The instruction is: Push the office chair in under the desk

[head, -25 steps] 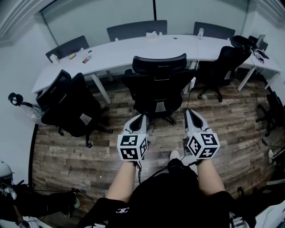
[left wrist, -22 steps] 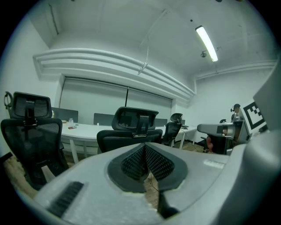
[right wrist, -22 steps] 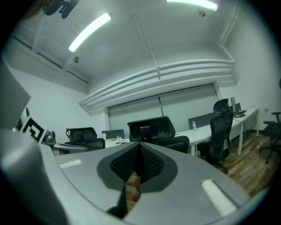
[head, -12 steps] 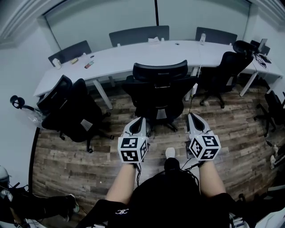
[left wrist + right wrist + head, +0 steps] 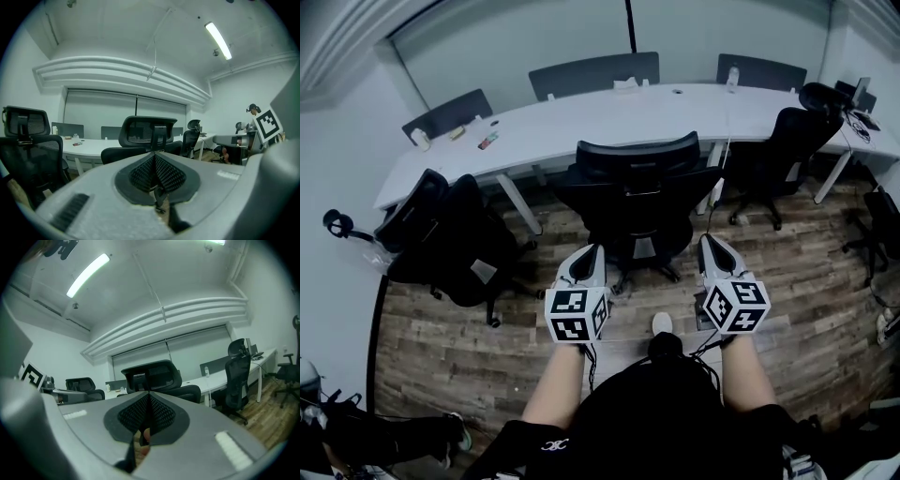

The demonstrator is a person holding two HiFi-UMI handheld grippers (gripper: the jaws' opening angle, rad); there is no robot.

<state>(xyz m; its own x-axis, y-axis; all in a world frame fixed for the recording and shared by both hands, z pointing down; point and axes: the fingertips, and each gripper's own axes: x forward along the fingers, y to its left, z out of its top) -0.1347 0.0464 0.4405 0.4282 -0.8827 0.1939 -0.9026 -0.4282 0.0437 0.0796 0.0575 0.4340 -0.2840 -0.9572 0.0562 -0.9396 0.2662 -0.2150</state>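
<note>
A black mesh-backed office chair [image 5: 637, 192] stands in the middle of the room with its back toward me, just in front of the long curved white desk [image 5: 581, 122]. Its headrest shows in the left gripper view [image 5: 149, 130] and in the right gripper view [image 5: 152, 375]. My left gripper [image 5: 592, 251] is shut and empty, a short way behind the chair's left side. My right gripper [image 5: 708, 242] is also shut and empty, behind the chair's right side. Neither touches the chair.
A second black chair [image 5: 441, 230] stands at the left, turned away from the desk. A third black chair [image 5: 778, 155] sits at the right by the desk. Small items and a bottle [image 5: 732, 73] lie on the desk. The floor [image 5: 806, 272] is wood plank.
The chair and desk sit slightly closer and higher in the head view. Both grippers stay shut, side by side, and have drifted a little toward the chair.
</note>
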